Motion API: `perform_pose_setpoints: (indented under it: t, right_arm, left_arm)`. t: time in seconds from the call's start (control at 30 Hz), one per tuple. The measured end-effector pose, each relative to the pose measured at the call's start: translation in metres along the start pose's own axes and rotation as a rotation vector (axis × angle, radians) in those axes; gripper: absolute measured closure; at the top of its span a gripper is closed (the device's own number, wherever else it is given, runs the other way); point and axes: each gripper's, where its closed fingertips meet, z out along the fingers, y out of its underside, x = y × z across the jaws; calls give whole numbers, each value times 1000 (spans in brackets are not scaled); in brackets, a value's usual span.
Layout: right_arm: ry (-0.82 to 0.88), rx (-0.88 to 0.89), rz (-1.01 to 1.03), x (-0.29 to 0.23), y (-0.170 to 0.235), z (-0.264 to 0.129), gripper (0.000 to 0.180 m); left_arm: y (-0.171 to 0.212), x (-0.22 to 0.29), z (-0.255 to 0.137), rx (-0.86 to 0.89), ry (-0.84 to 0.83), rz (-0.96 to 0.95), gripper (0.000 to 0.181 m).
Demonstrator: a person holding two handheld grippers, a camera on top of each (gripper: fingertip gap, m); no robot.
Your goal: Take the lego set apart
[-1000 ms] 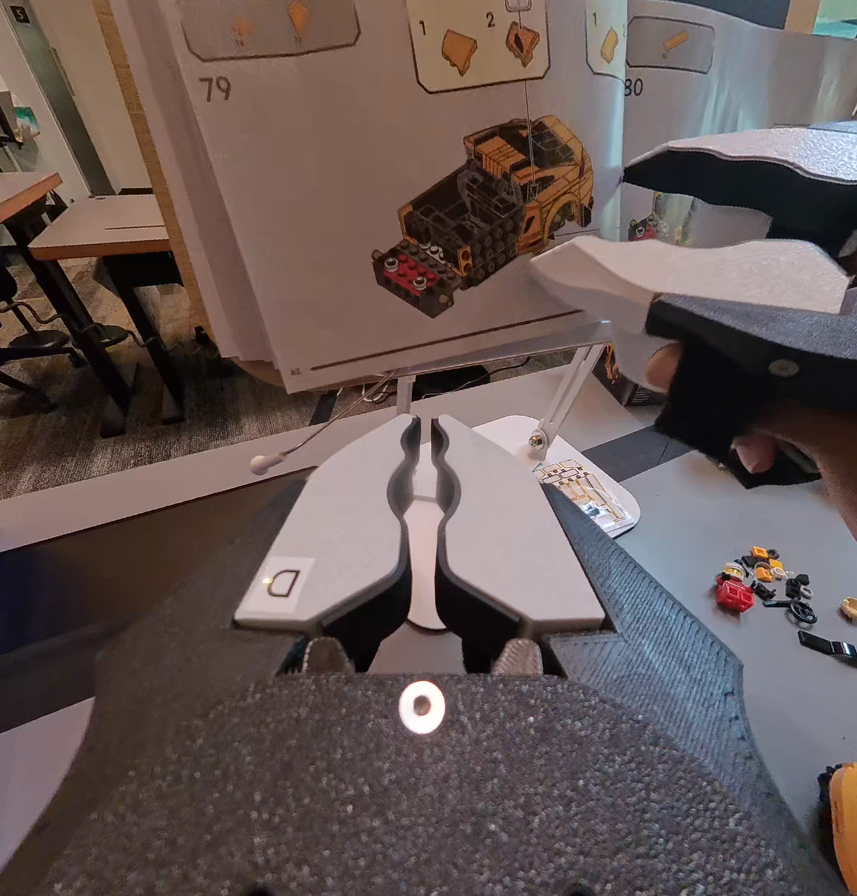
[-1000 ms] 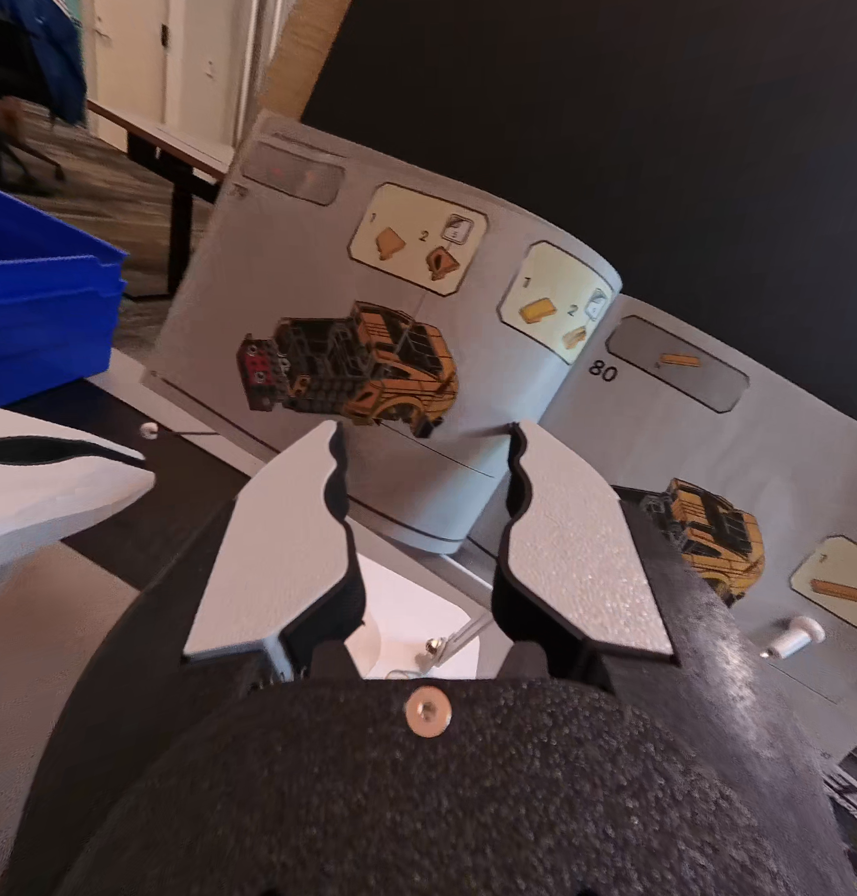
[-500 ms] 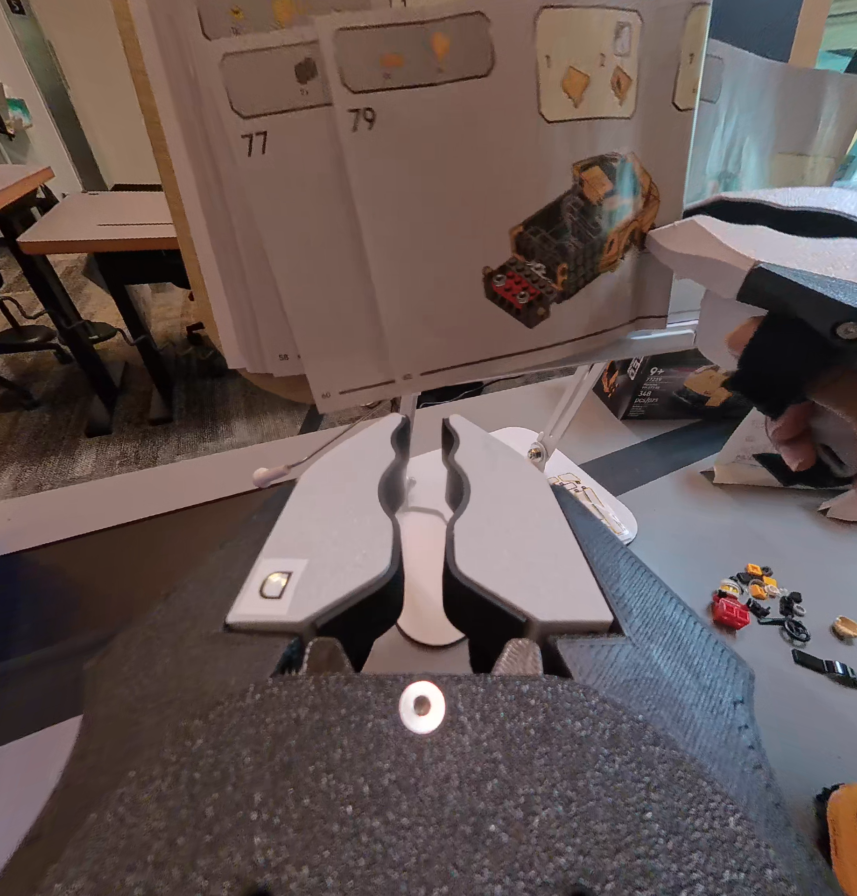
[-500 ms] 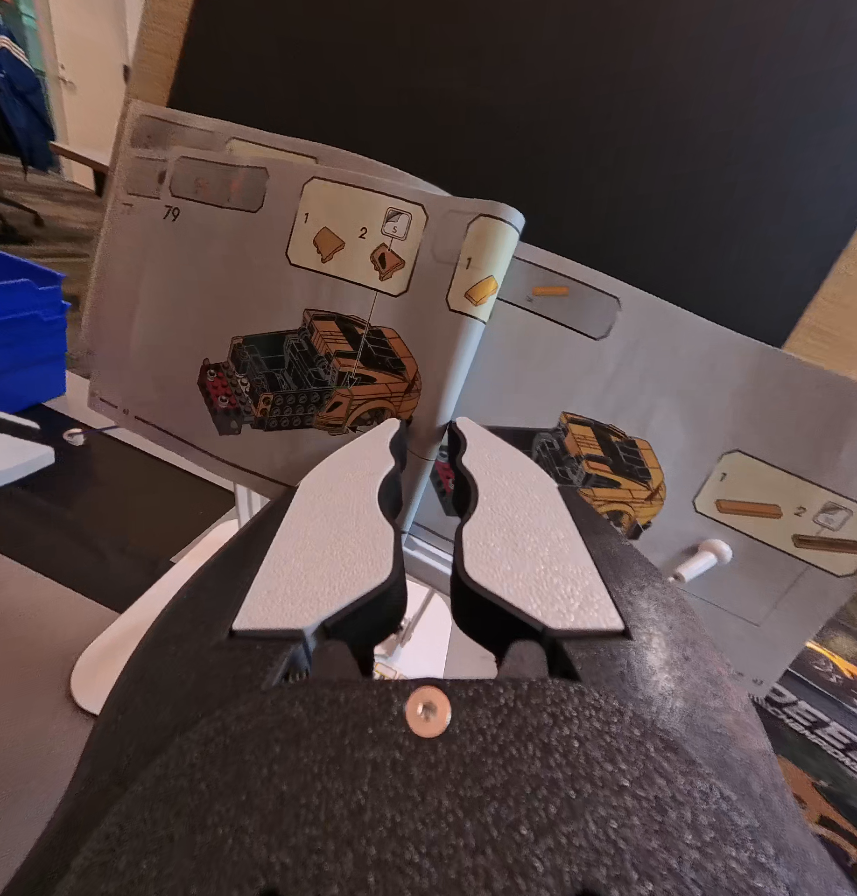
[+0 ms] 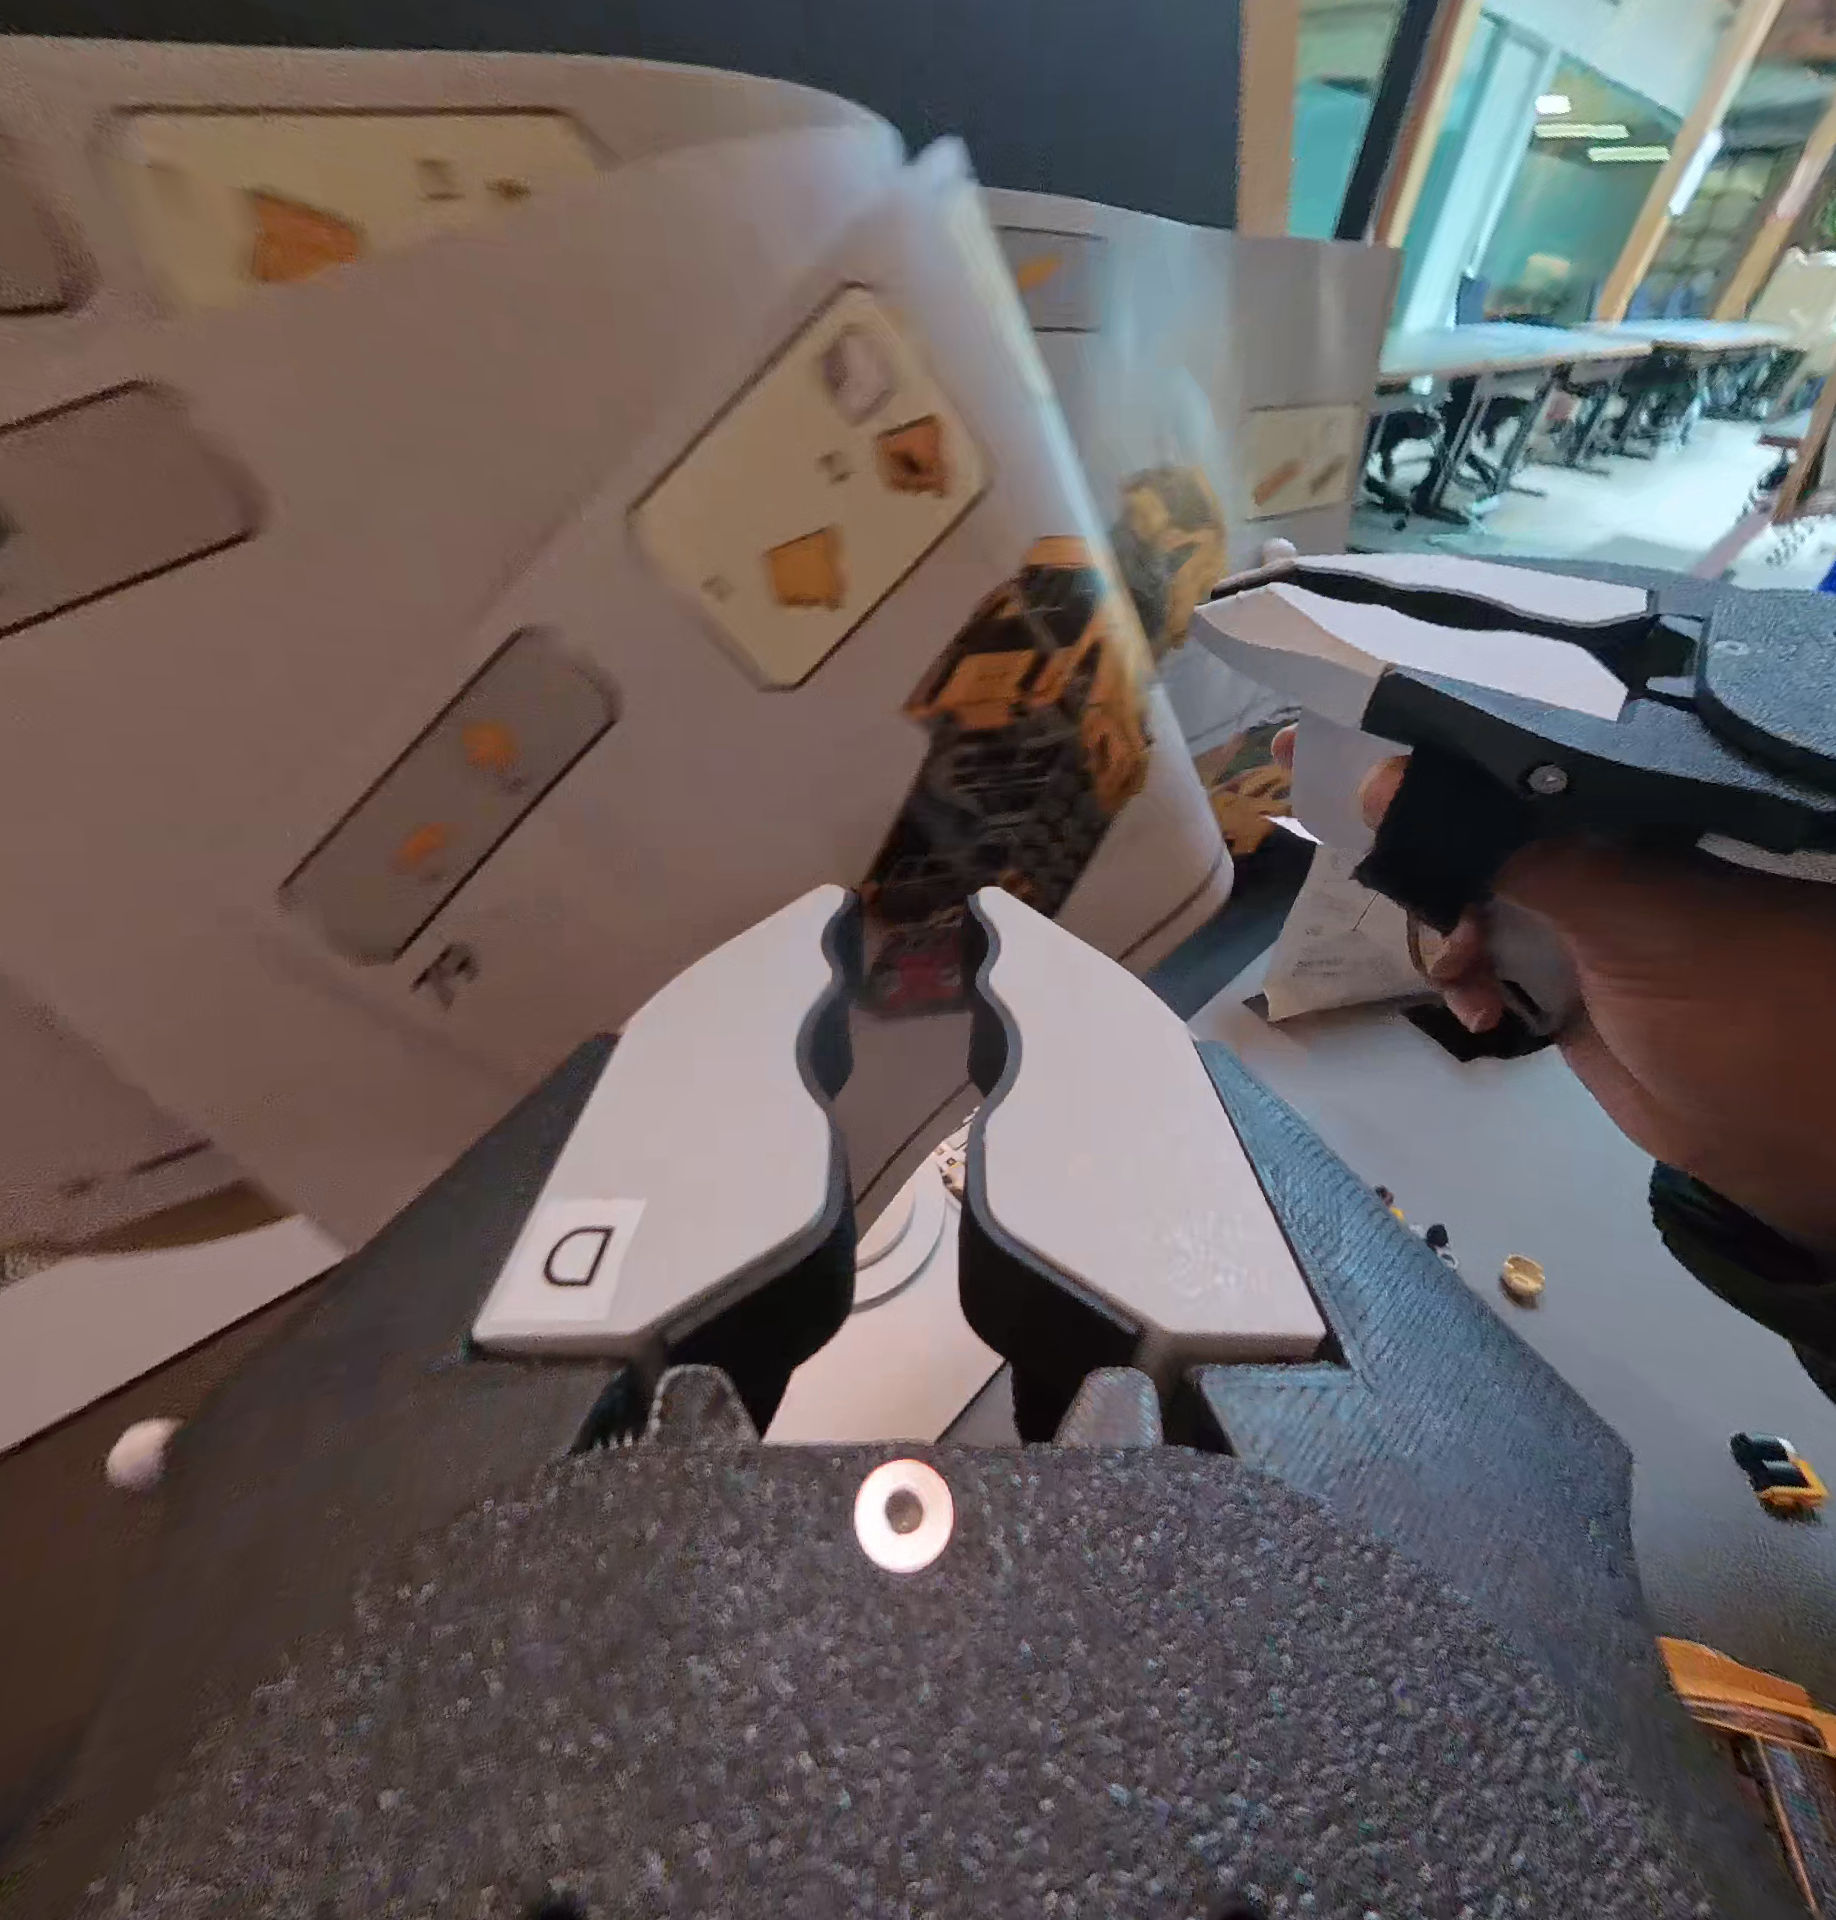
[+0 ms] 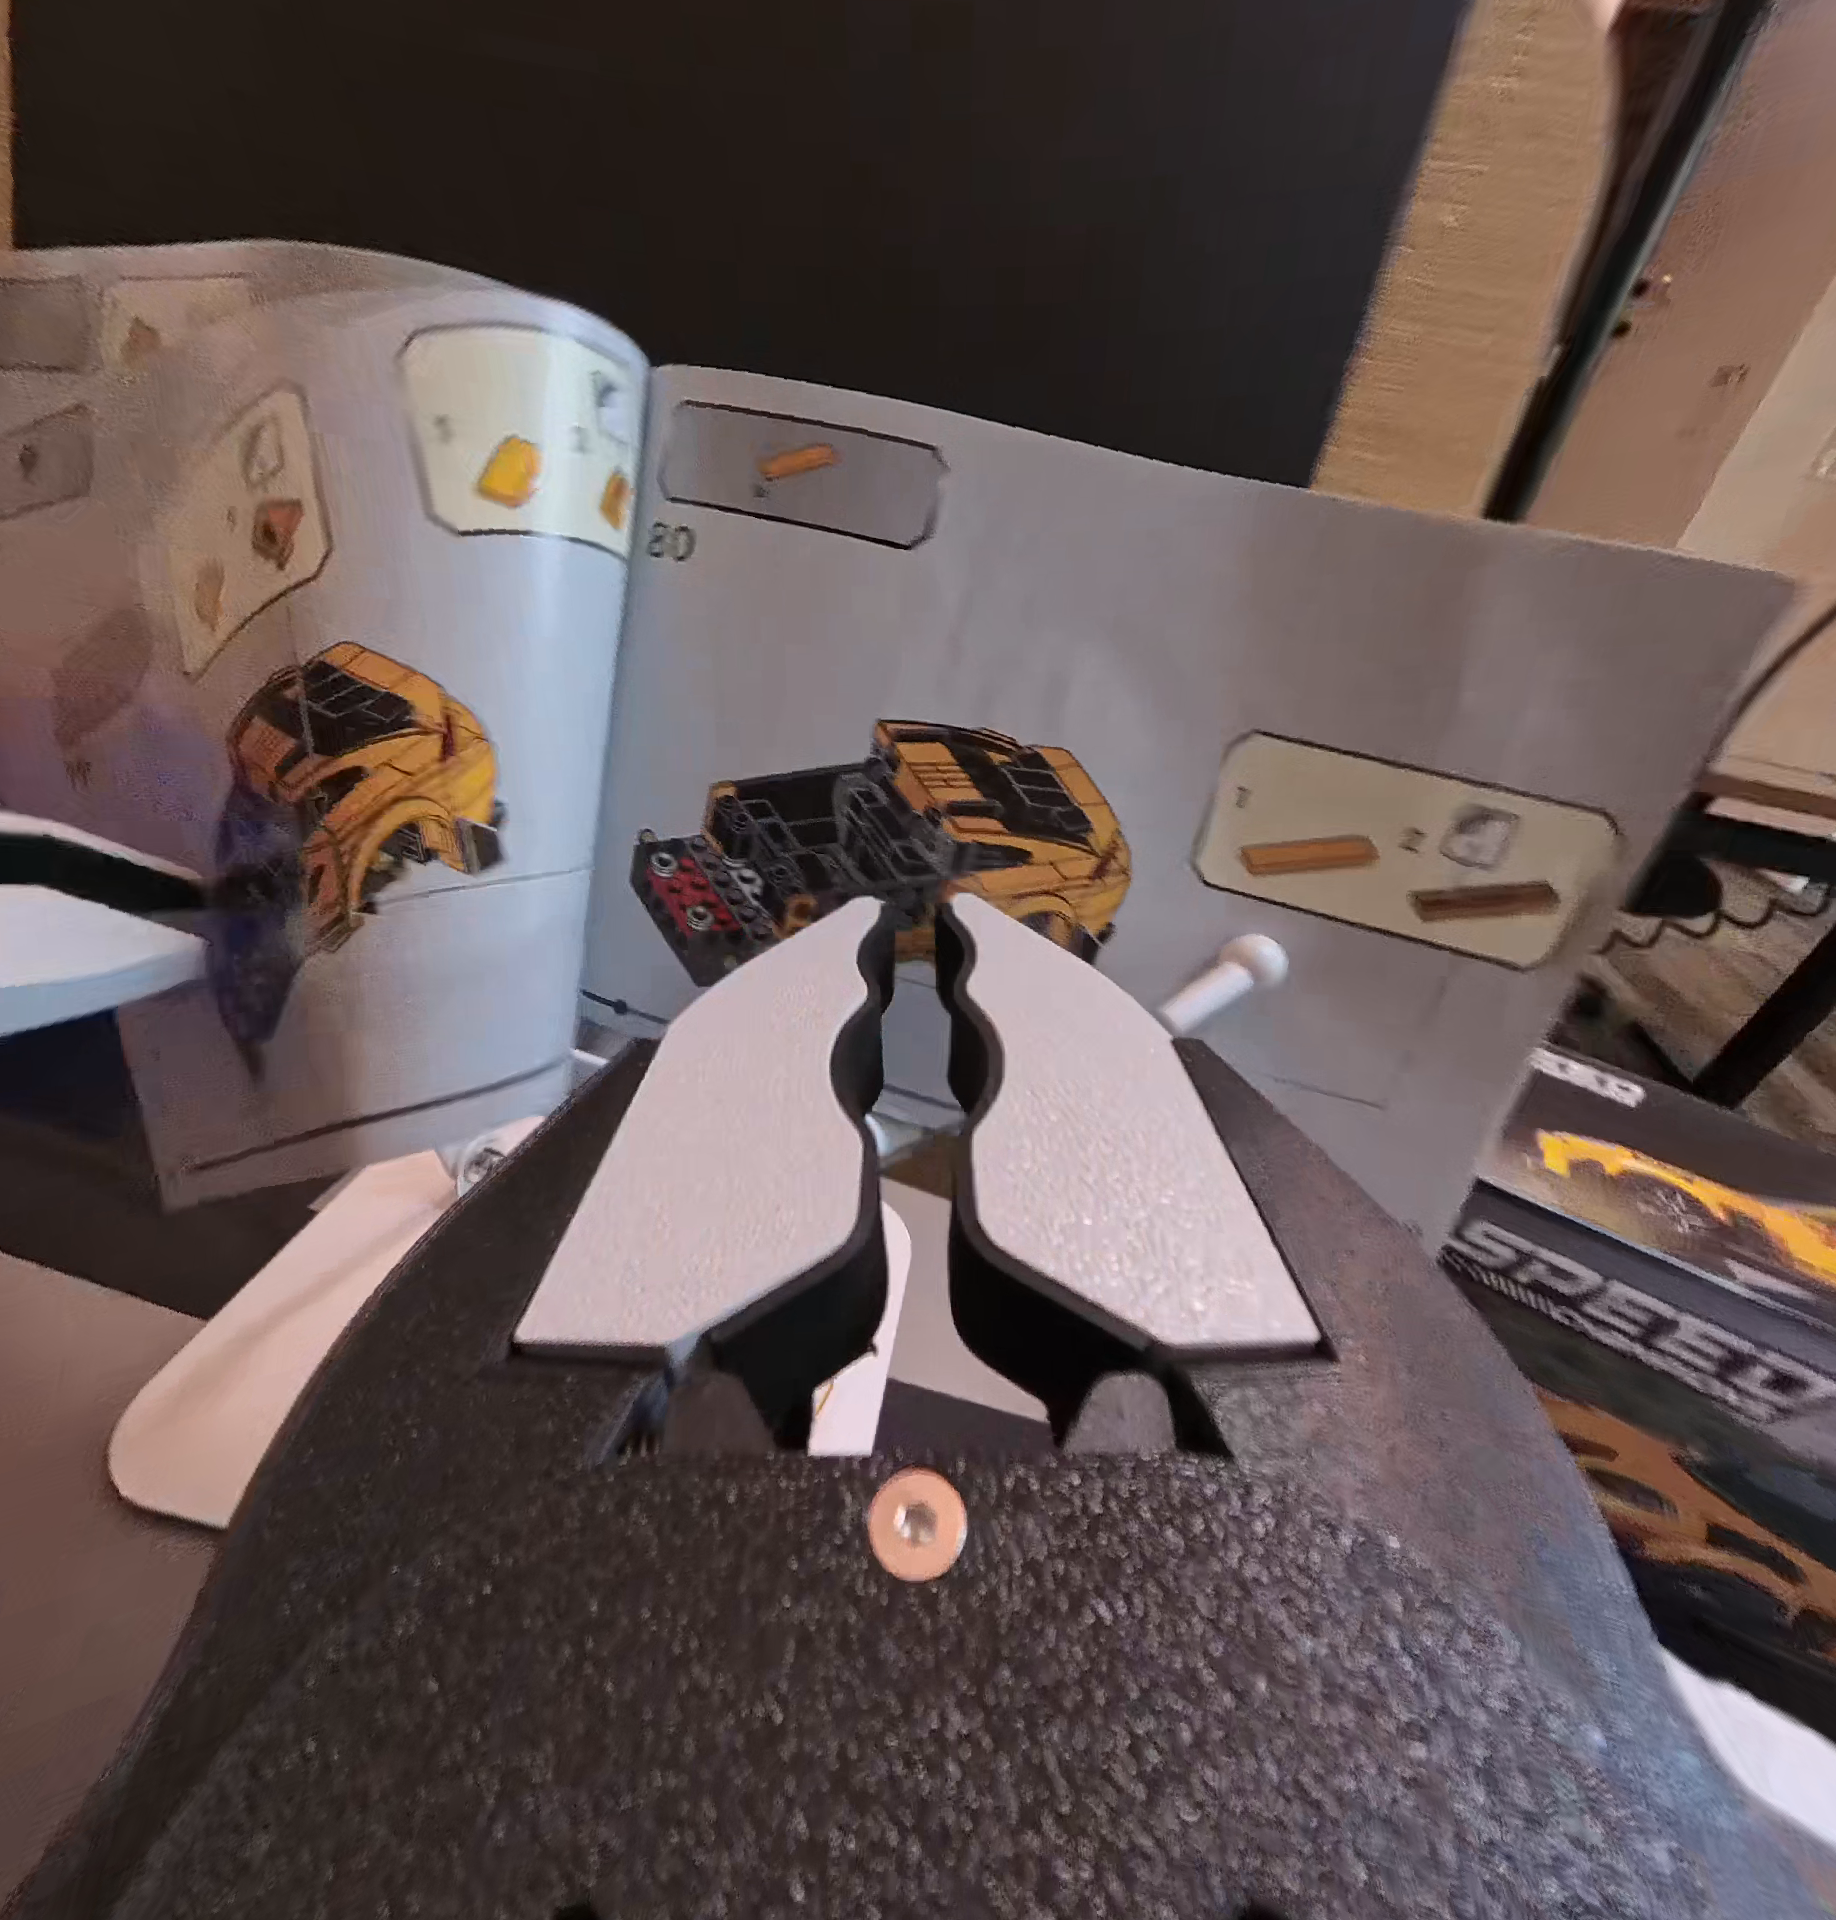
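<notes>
My instruction booklet [image 6: 1153,644] stands open on its white stand [image 6: 218,1423], one blurred page [image 5: 540,582] curling over in front of my left gripper [image 5: 909,914], whose jaws sit narrowly apart on nothing. My right gripper [image 6: 914,920] also has a slim empty gap. The set's box [image 6: 1672,1382] lies right of the stand. Loose lego pieces [image 5: 1522,1273] lie scattered on the grey table [image 5: 1361,1122], apart from both grippers.

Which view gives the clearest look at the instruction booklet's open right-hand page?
The right wrist view: the right-hand page faces the camera, nearly whole and fairly sharp behind the right gripper. In the left wrist view only a narrow strip of it shows, beyond the blurred turning page.
</notes>
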Motion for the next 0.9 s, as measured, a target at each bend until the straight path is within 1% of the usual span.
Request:
perform_pose_setpoints:
  t: [0.07,0.2,0.27,0.33,0.4,0.47,0.53,0.63,0.67,0.73,0.77,0.83,0.9]
  right_arm:
    - [20,16,63,12,2,-12,166]
    - [18,0,218,28,14,-25,143]
    - [-1,0,212,24,13,-29,140]
    - [-49,77,132,6,-6,-38,141]
    - [-130,150,31,-24,-30,-46,141]
    - [-204,116,-78,-56,-36,-40,128]
    - [-230,29,-184,-76,-27,-22,112]
    - [-196,-40,-284,-81,-11,4,106]
    - [-157,-53,-347,-78,-8,10,111]
    - [-93,-38,-408,-70,-9,14,136]
    - [-82,-20,-391,-65,-12,13,145]
    - [-58,-10,-325,-53,-14,11,156]
    - [-45,-20,-259,-39,-12,11,162]
  left_arm:
    - [-3,12,8,-3,11,51,164]
    - [-9,32,18,-6,53,82,164]
    - [-13,37,19,-1,62,92,164]
    - [-16,37,16,11,57,98,164]
    - [-16,33,14,17,53,80,164]
    - [-15,26,10,20,39,59,163]
    - [-19,9,-2,55,-39,38,166]
    - [-28,-26,-33,144,-178,-32,170]
    - [-29,-35,-41,157,-198,-56,170]
    - [-23,-49,-50,140,-203,-102,167]
    - [-19,-55,-52,126,-208,-116,165]
    - [-11,-63,-55,106,-213,-128,163]
    - [-6,-62,-52,88,-176,-146,162]
